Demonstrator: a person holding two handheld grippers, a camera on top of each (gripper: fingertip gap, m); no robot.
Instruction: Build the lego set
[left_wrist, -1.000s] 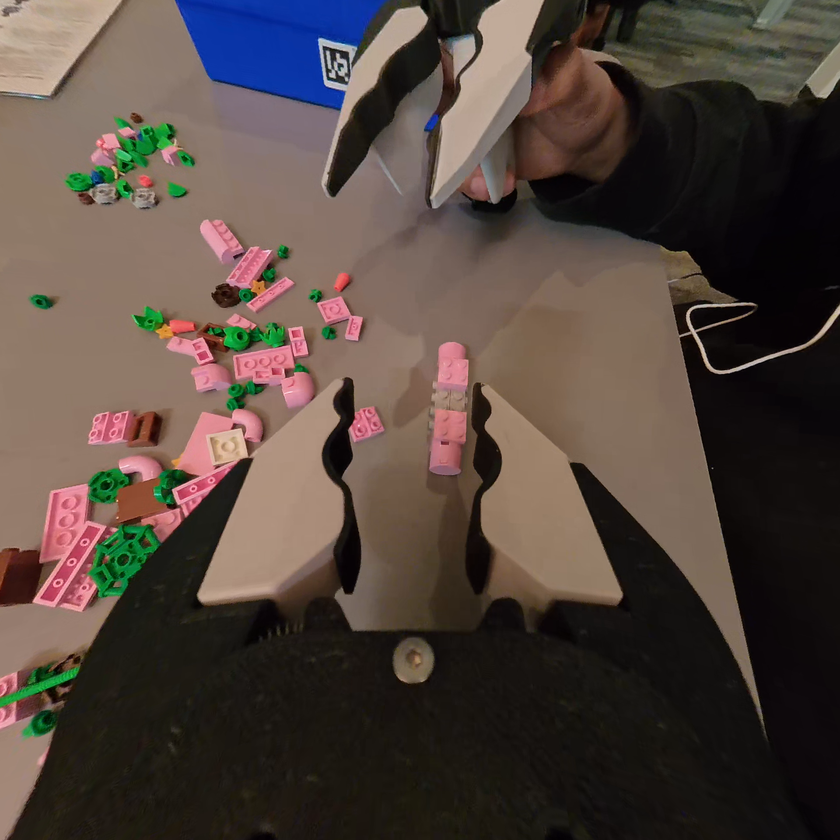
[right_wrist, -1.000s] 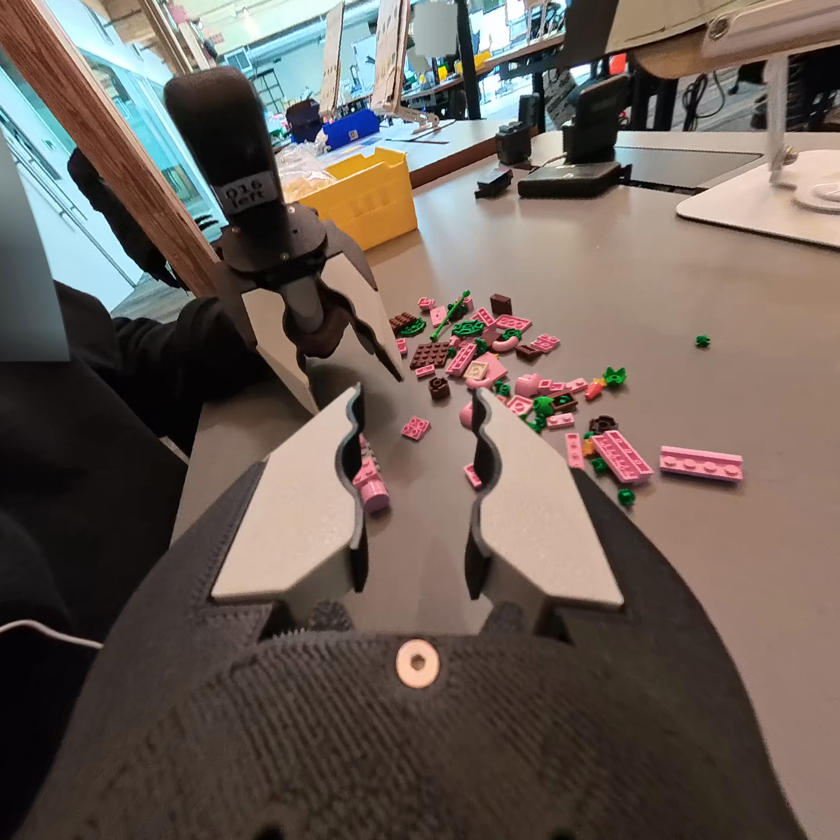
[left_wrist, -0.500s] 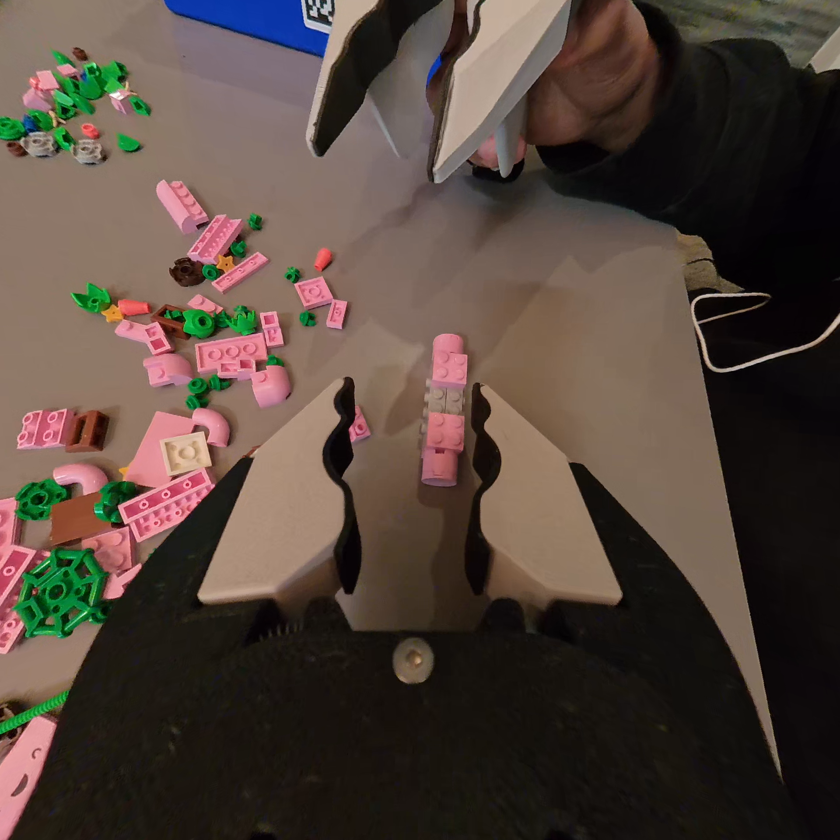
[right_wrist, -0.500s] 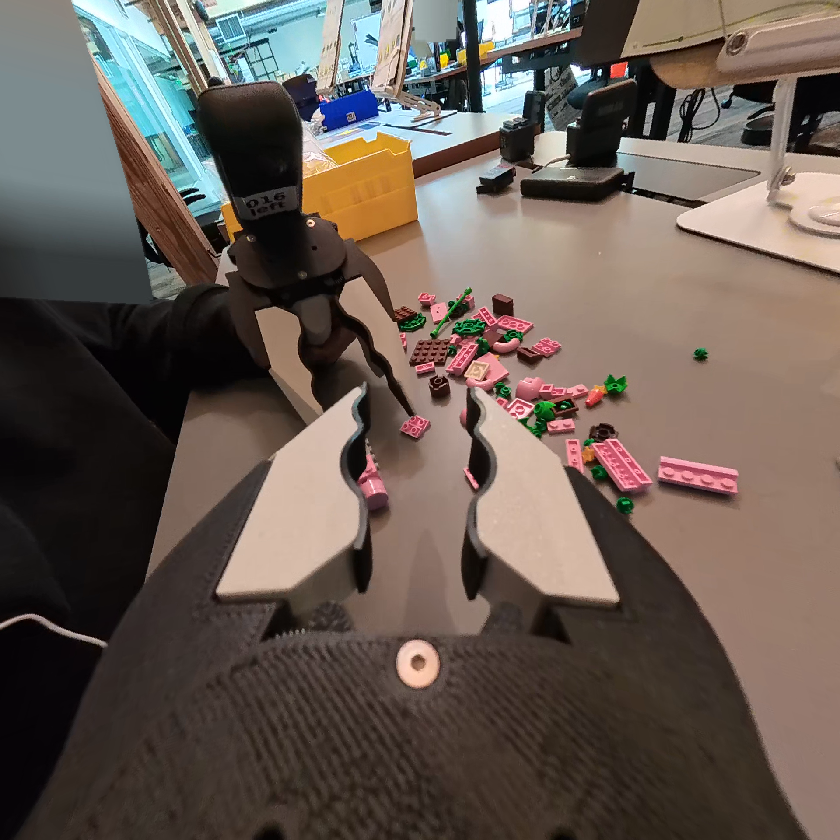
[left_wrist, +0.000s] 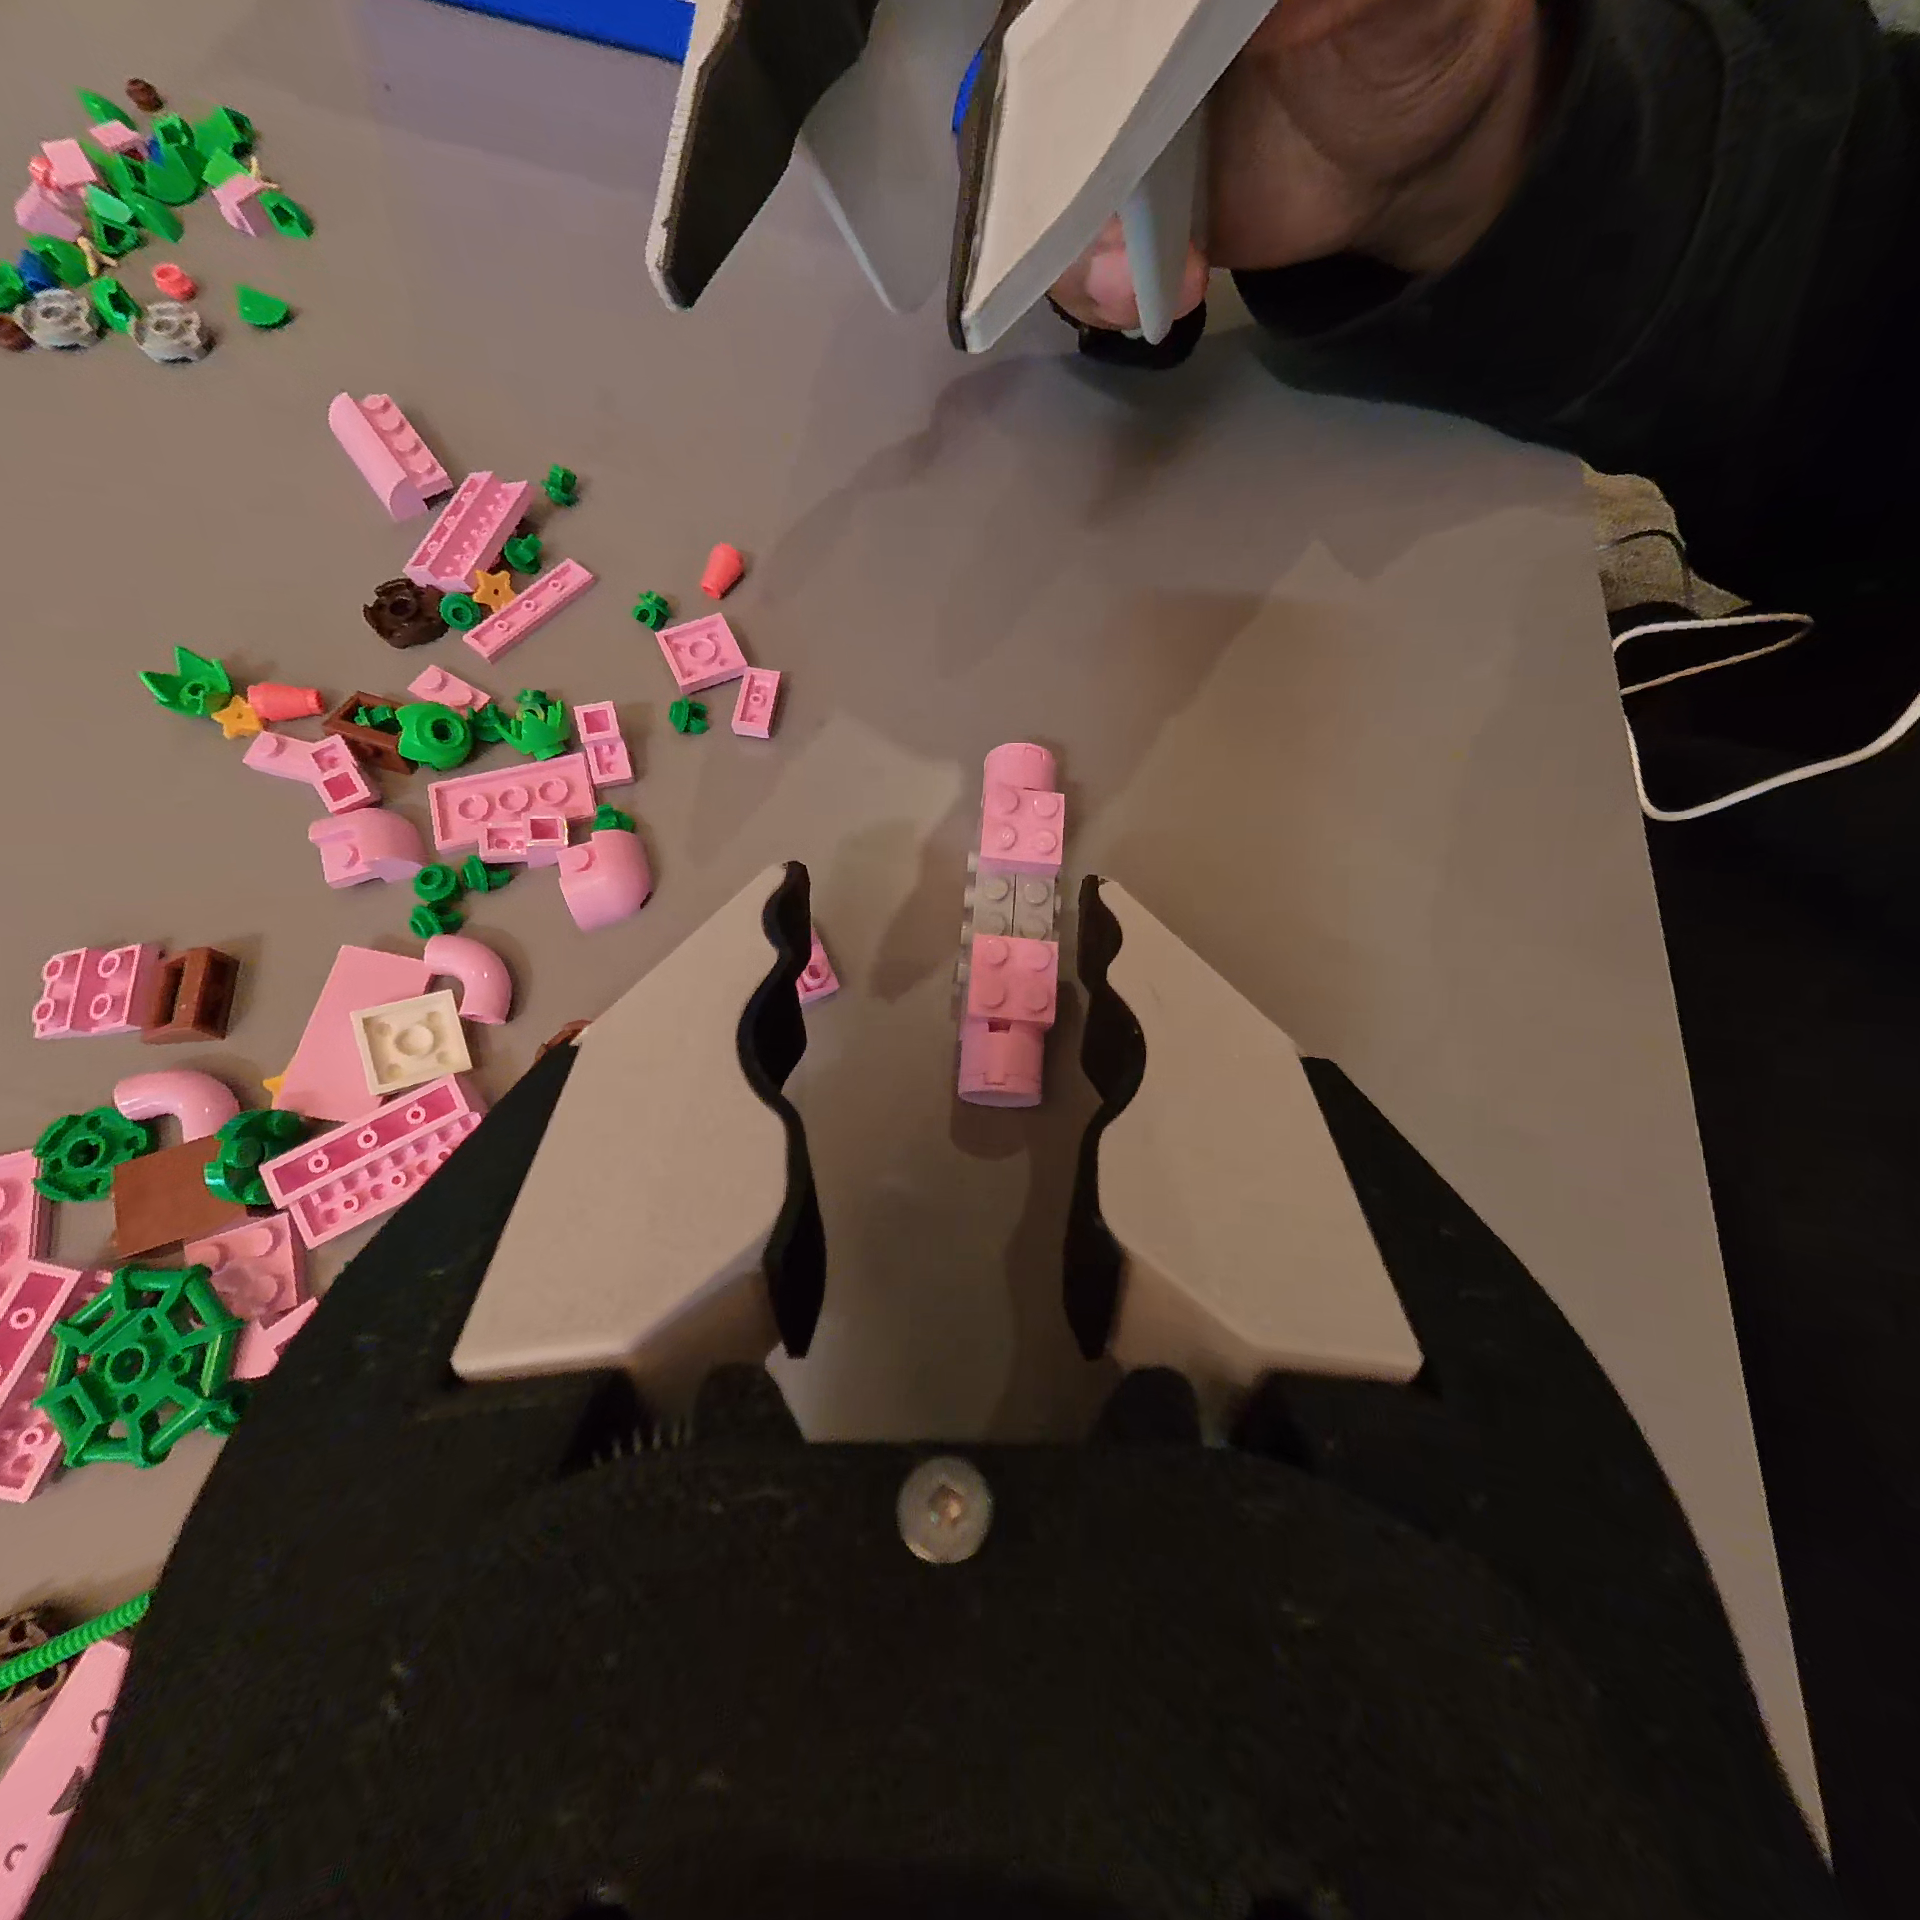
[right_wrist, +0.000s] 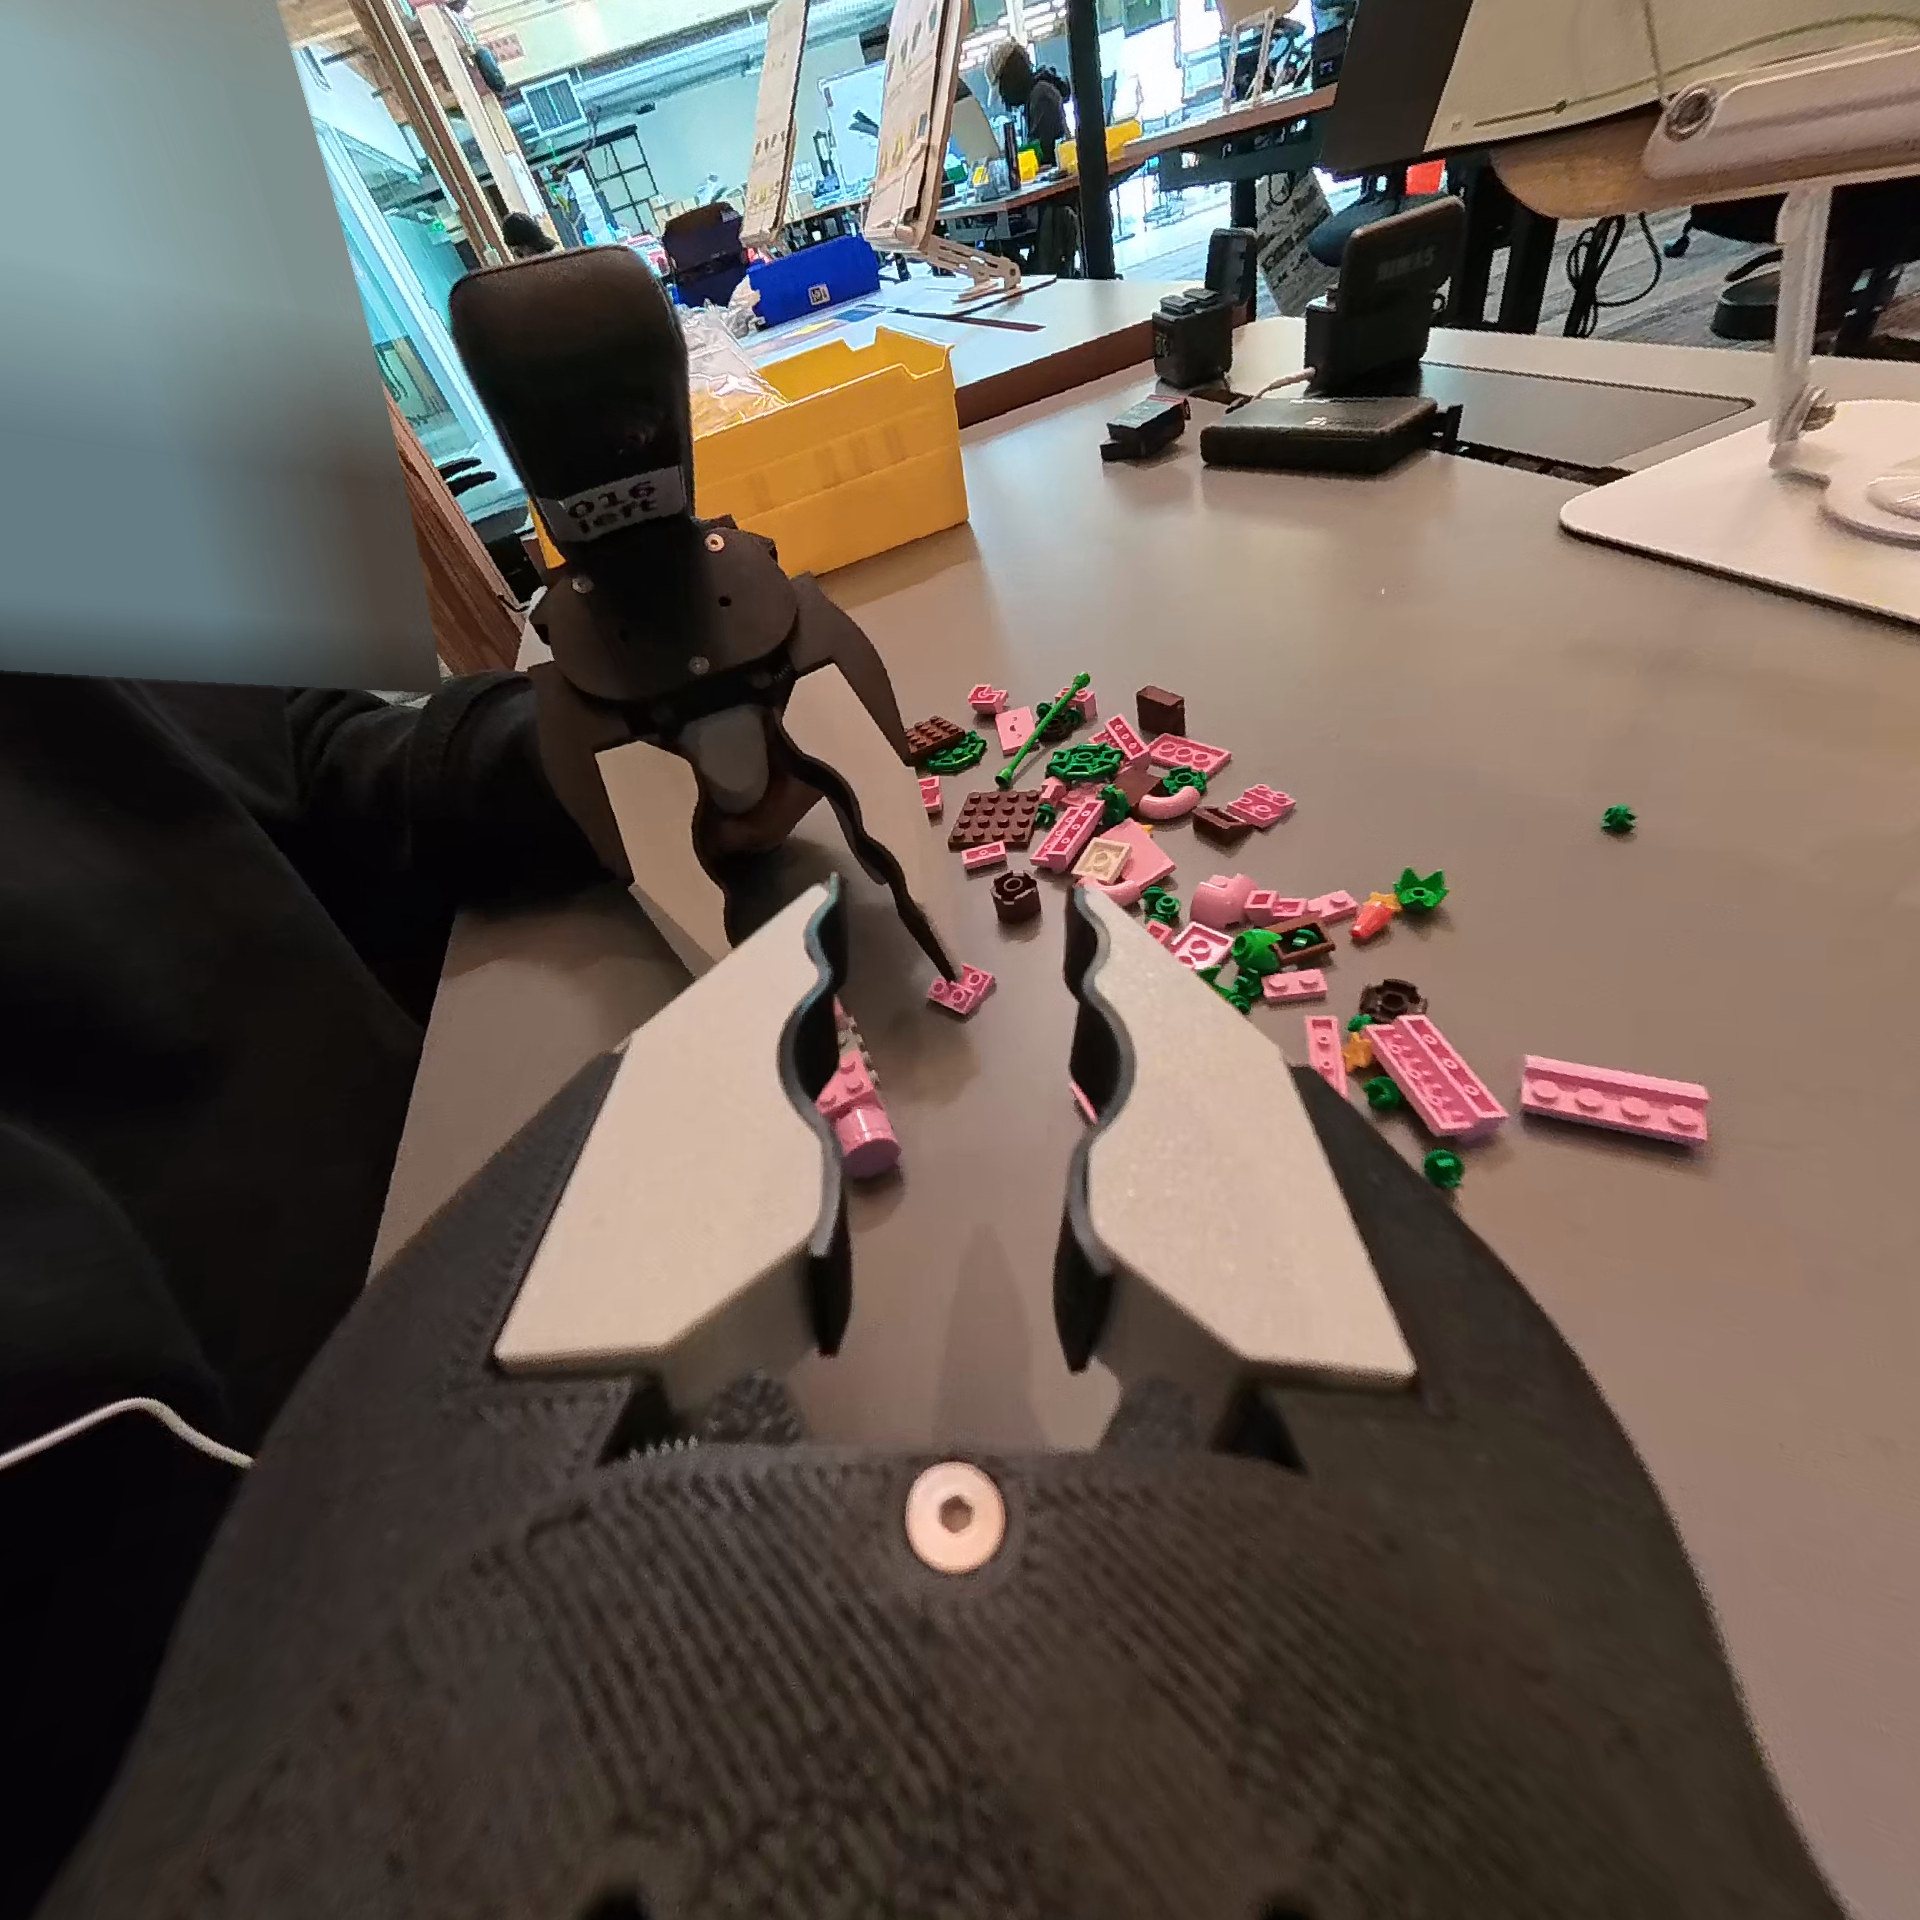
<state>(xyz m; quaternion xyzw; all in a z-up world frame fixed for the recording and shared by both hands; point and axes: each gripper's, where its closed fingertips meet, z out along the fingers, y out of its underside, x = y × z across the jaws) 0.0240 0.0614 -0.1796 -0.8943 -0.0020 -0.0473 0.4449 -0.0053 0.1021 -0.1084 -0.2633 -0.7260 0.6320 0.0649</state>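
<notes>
A pink and grey lego assembly (left_wrist: 1013, 925) lies on the grey table (left_wrist: 1299, 727). My left gripper (left_wrist: 940, 883) is open and empty, low over the table, with the assembly between its fingers, close to the right one. A small pink plate (left_wrist: 818, 971) peeks out beside its left finger. My right gripper (right_wrist: 956, 894) is open and empty and hovers above the table. In the right wrist view the assembly (right_wrist: 857, 1107) is half hidden behind its left finger. There the left gripper (right_wrist: 842, 951) stands upright, one fingertip at the small pink plate (right_wrist: 961, 987). The right gripper also shows in the left wrist view (left_wrist: 821, 312).
Loose pink, green and brown pieces (left_wrist: 447, 790) are scattered left of the assembly, with a second small heap (left_wrist: 125, 218) farther off. The table edge (left_wrist: 1621, 831) and a white cable (left_wrist: 1766, 717) are to the right. A yellow bin (right_wrist: 831, 447) and a white stand base (right_wrist: 1745, 520) sit farther back. The grippers' ends are close to 9 centimeters from one another.
My left gripper has tipped more upright and come down around the assembly, its fingertip reaching the small pink plate. The right gripper has drawn a little closer. Both stay open.
</notes>
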